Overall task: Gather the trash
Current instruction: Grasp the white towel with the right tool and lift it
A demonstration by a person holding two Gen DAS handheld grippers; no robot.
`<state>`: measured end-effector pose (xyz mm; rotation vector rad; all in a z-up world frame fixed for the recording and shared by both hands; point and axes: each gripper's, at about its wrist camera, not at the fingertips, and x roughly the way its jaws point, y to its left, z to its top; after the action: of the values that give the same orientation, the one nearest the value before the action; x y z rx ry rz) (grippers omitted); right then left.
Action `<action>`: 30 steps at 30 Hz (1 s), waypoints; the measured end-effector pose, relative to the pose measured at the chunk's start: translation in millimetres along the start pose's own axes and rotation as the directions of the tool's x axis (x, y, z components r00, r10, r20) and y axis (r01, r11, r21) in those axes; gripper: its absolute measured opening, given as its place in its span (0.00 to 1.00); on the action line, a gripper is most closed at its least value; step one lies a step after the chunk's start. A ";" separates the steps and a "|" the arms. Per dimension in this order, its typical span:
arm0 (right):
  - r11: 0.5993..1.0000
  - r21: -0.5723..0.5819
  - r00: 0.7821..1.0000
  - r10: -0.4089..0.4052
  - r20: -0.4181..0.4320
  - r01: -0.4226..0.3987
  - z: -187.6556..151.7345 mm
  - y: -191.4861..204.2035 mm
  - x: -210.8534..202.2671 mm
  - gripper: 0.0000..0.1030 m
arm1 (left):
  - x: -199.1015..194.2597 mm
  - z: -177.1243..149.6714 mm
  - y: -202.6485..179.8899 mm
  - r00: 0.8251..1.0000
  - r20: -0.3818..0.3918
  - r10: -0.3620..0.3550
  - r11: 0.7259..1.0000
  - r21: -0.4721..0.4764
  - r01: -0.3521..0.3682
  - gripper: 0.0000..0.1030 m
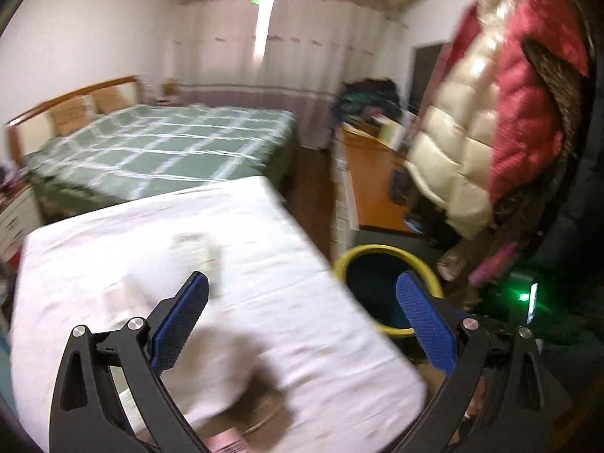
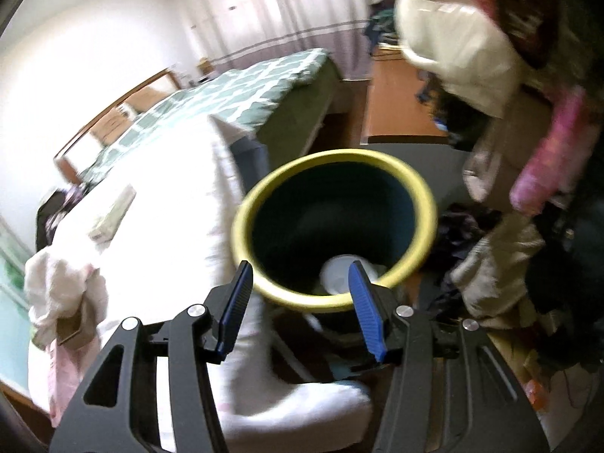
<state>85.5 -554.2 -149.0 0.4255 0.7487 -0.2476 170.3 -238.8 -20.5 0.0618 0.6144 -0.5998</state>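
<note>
A dark bin with a yellow rim [image 2: 332,158] stands on the floor beside the white-covered table [image 1: 188,249]; it also shows in the left wrist view [image 1: 381,251]. A white round piece of trash [image 2: 338,273] lies at its bottom. My right gripper [image 2: 300,287] is open and empty, just above the bin's near rim. My left gripper [image 1: 302,302] is open and empty above the table's right edge. A pale flat box [image 1: 200,251] lies on the table ahead of it, also seen in the right wrist view [image 2: 113,215]. A pink-printed packet [image 1: 226,441] peeks out at the table's near edge.
A green checked bed [image 1: 158,147] lies beyond the table. An orange-topped desk [image 1: 373,177] stands right of it. Cream and red puffy jackets [image 1: 490,113] hang at the right. Clothes [image 2: 502,264] are piled on the floor beside the bin. A crumpled white cloth [image 2: 64,283] sits at the table's left.
</note>
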 end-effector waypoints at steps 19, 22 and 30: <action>0.876 -0.337 0.938 0.313 -0.148 -0.346 -12.3 237.0 25.9 0.49 | -95.6 -117.1 196.8 0.945 -0.044 0.325 0.896 -0.307 -0.322 0.95; 0.870 -0.369 0.944 0.285 -0.167 -0.328 -19.5 257.9 34.0 0.49 | -88.0 -123.9 196.2 0.950 -0.055 0.306 0.899 -0.311 -0.308 0.95; 0.873 -0.339 0.936 0.308 -0.173 -0.350 -18.7 255.1 31.0 0.04 | -68.0 -128.0 195.0 0.956 -0.073 0.286 0.899 -0.325 -0.294 0.95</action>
<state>189.3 -321.6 -110.4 0.2062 0.8007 0.2402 165.4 -13.2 -110.7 -0.1561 0.7071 -0.2001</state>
